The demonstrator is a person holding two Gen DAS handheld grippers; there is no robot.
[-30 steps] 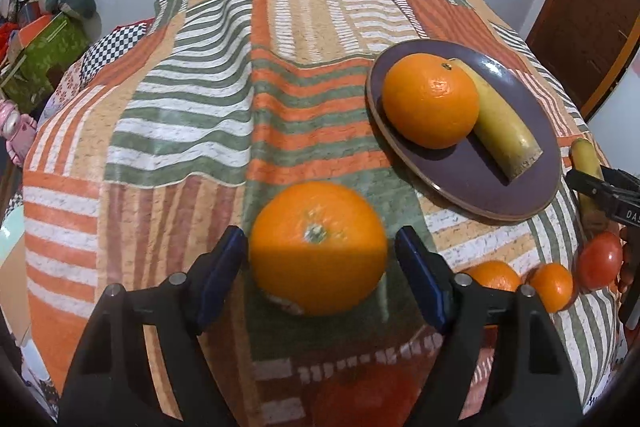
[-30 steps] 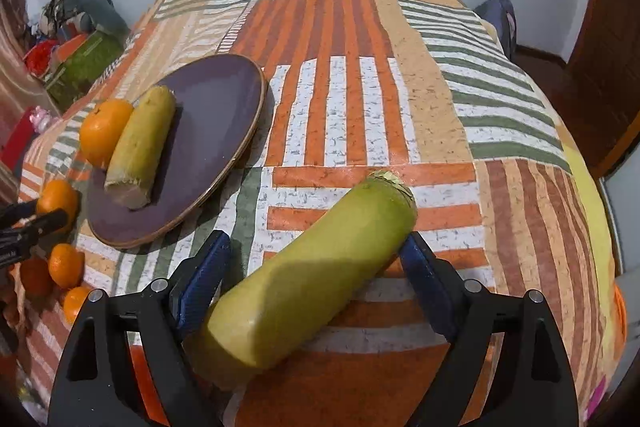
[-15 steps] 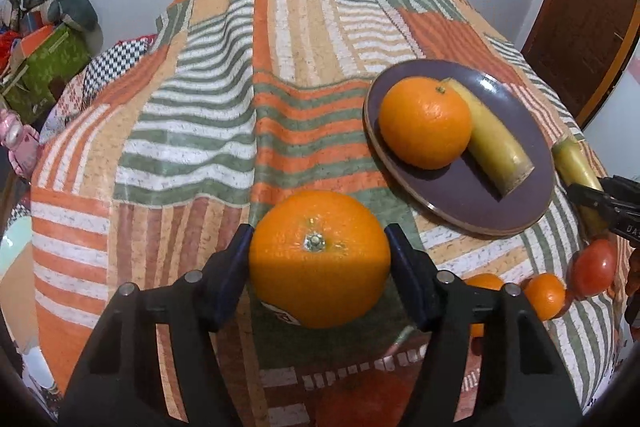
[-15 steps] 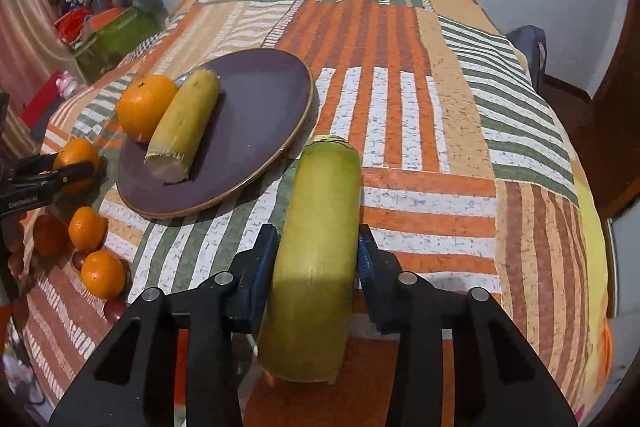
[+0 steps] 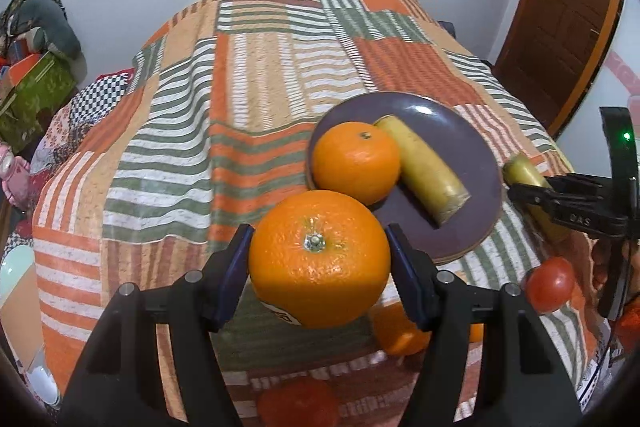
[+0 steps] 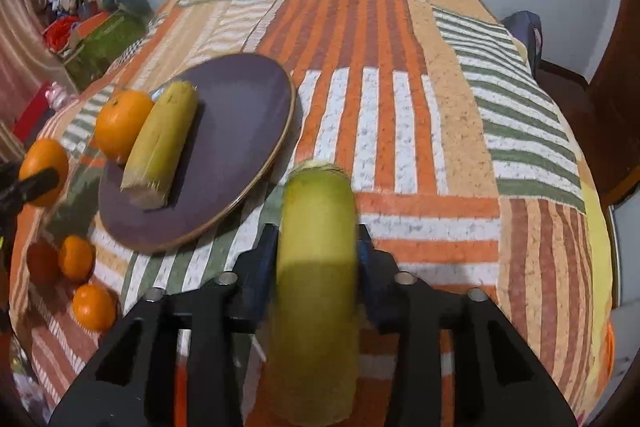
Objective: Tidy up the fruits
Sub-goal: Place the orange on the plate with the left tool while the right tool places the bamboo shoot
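Yellow-green fruit [image 6: 316, 291] lengthwise in right gripper [image 6: 316, 259], pointing forward

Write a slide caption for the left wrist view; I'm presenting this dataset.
Left gripper clamps a large orange near the purple plate.

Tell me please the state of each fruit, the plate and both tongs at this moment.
Left tongs: shut on the big orange.
Big orange: gripped, stem end facing the camera.
Right tongs: shut on the yellow-green fruit.
Yellow-green fruit: gripped, pointing forward.
Purple plate: lying on the quilt, holding two fruits.
Orange on plate: resting beside the yellow piece.
Yellow piece: lying on the plate.
Tomato: loose on the quilt.
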